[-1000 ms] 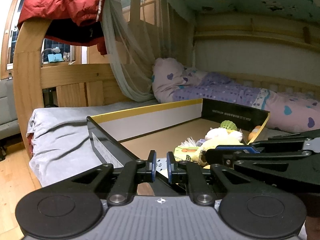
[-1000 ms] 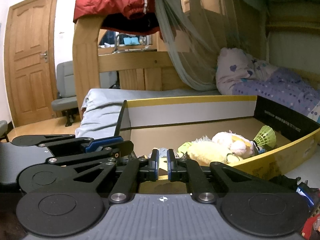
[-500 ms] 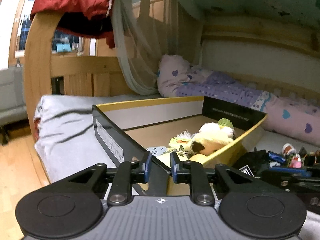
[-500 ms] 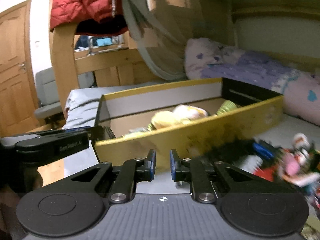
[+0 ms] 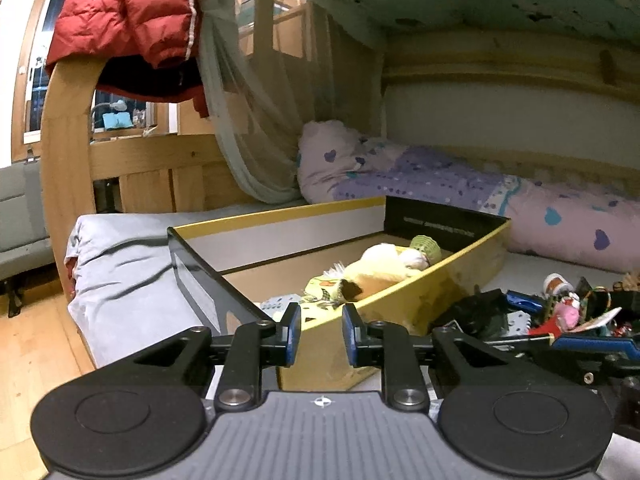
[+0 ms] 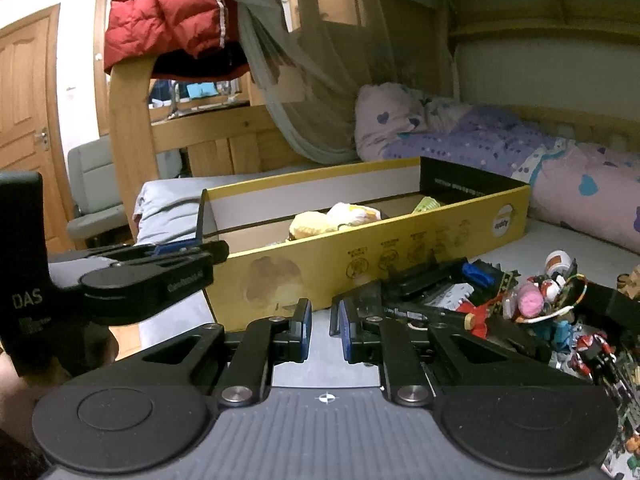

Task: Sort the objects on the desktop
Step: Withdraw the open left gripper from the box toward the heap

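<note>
A big yellow cardboard box (image 6: 372,256) with a black end wall sits on a bed with a grey sheet (image 5: 132,264). Inside the box lie a soft yellow plush toy (image 5: 380,266) and a green netted shuttlecock (image 5: 426,245), close together near the far end. On the sheet just beside the box, to its right, is a jumbled pile of small toys and black parts (image 6: 532,312), with a pink round piece in it. The left gripper (image 5: 319,334) is in front of the box's near corner, its blue-tipped fingers a little apart with nothing between them. The right gripper (image 6: 322,330) points at the sheet between the box and the pile, its fingers also a little apart and empty. A puffy red jacket (image 5: 128,8) hangs over the wooden bed frame (image 5: 64,152) behind.
</note>
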### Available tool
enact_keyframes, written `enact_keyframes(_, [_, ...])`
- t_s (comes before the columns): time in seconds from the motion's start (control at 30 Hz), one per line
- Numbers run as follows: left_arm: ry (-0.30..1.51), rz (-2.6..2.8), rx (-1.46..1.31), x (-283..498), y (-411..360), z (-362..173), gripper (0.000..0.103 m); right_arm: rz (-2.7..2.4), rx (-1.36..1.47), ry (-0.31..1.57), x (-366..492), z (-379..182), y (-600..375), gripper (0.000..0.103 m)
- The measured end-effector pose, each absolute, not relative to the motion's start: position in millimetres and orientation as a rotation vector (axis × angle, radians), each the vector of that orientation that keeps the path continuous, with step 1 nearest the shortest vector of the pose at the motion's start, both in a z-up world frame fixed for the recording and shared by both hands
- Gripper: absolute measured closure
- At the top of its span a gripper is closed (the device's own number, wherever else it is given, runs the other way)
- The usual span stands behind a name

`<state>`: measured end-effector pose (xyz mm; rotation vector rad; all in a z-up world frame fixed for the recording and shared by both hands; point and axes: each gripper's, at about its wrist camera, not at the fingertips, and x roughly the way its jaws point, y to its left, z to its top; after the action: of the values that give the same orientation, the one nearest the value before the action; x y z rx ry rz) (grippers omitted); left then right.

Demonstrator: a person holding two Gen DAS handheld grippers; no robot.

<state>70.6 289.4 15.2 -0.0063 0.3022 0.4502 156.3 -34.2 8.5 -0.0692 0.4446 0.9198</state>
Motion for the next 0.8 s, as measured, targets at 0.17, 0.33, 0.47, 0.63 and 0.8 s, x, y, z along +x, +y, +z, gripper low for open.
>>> enact_keyframes(0.17, [0.3,0.427,-0.012,62,278,15,0.08,0.915,-0.06,0.454,154,10,-38,0.086])
enact_keyframes(0.33, [0.309,0.413,-0.002,55,270,14,0.079,0.935,-0.044,0.466,149,14,-41,0.086])
enact_keyframes(0.47, [0.307,0.404,-0.008,52,266,15,0.079,0.941,-0.049,0.464,142,17,-41,0.086])
enact_keyframes(0.63, [0.297,0.382,-0.002,48,259,16,0.078,0.938,-0.059,0.458,133,18,-46,0.085])
enact_keyframes(0.8, [0.295,0.342,0.007,44,245,15,0.078,0.912,-0.059,0.469,128,15,-61,0.085])
